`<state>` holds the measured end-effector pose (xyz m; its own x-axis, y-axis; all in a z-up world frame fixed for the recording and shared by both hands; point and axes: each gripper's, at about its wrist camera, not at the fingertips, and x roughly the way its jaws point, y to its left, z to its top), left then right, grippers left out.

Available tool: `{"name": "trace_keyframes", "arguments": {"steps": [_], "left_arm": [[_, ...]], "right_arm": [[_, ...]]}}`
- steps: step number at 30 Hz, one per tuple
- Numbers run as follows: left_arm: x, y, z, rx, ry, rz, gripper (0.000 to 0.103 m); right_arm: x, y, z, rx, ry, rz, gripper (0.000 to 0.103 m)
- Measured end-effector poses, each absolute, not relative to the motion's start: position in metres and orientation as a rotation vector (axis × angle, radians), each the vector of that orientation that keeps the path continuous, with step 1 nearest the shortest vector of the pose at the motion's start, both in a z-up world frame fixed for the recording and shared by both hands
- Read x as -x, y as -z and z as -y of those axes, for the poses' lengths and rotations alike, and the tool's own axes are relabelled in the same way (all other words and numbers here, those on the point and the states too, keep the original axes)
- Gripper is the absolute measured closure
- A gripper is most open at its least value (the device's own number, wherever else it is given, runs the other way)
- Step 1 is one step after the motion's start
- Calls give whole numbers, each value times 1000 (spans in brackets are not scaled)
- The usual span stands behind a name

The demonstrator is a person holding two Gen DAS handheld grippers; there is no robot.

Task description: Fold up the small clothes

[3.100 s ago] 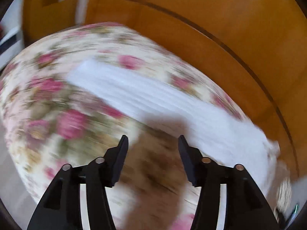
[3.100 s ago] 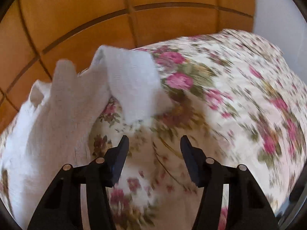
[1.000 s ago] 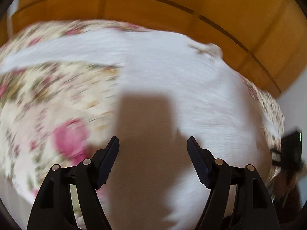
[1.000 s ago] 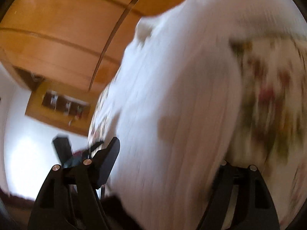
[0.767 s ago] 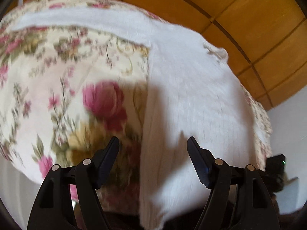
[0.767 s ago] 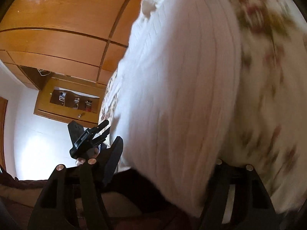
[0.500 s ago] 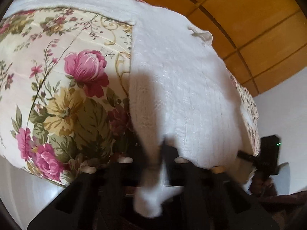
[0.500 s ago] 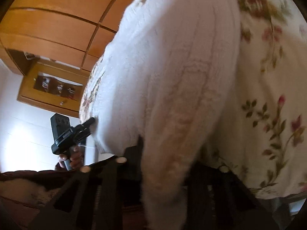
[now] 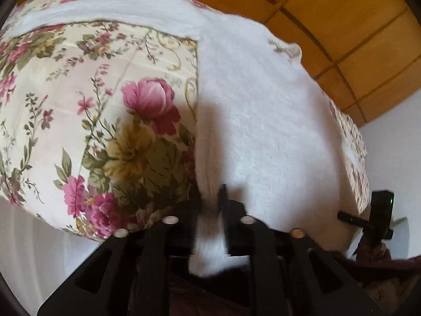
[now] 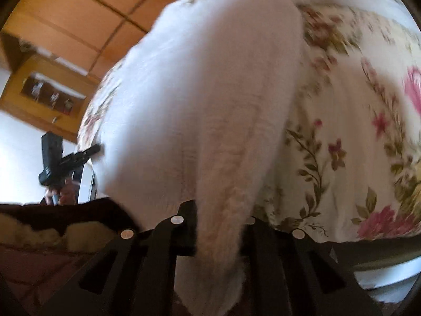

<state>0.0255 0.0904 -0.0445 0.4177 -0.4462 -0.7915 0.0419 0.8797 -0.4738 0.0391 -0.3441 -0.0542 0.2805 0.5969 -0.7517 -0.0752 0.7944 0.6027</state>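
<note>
A white knitted garment [image 9: 263, 121] lies spread on a floral cloth [image 9: 92, 100], one sleeve stretched along the far edge. My left gripper [image 9: 213, 218] is shut on the garment's near hem at its left corner. In the right wrist view the same garment [image 10: 197, 100] fills the middle, and my right gripper [image 10: 218, 226] is shut on its near hem at the other corner, the fabric hanging down between the fingers. Each gripper shows in the other's view: the right one [image 9: 379, 216], the left one [image 10: 58, 160].
The floral cloth [image 10: 355, 131] covers the work surface up to its near edge. Wooden panelled cabinets [image 9: 342, 26] stand behind it. A wooden shelf with small items [image 10: 50, 94] hangs on a white wall. A dark red fabric [image 10: 52, 237] lies below the near edge.
Both grippers, open a second ago, came down to the garment's near hem and closed on it. The hem is now pulled toward me over the cloth's near edge.
</note>
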Motion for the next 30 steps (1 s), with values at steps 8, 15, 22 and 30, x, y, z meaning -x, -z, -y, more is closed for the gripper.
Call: {"name": "trace_keyframes", "arguments": {"steps": [8,15,22,30], "left_arm": [[-61,2,-72,399,307,-925,50],[-96,12,8,287,409,-981,47],[-110,29,57,218,466,-1065,47],[-123,42,60,210,440,-1109,47]], "right_arm": [[-55,26,432,-681,-196,-1002,46],[-79,45,577,-1030,319,-756,54],[-122,53,643,-1129,517,-653,59],[-121,49,703,-894,710,-762,99]]}}
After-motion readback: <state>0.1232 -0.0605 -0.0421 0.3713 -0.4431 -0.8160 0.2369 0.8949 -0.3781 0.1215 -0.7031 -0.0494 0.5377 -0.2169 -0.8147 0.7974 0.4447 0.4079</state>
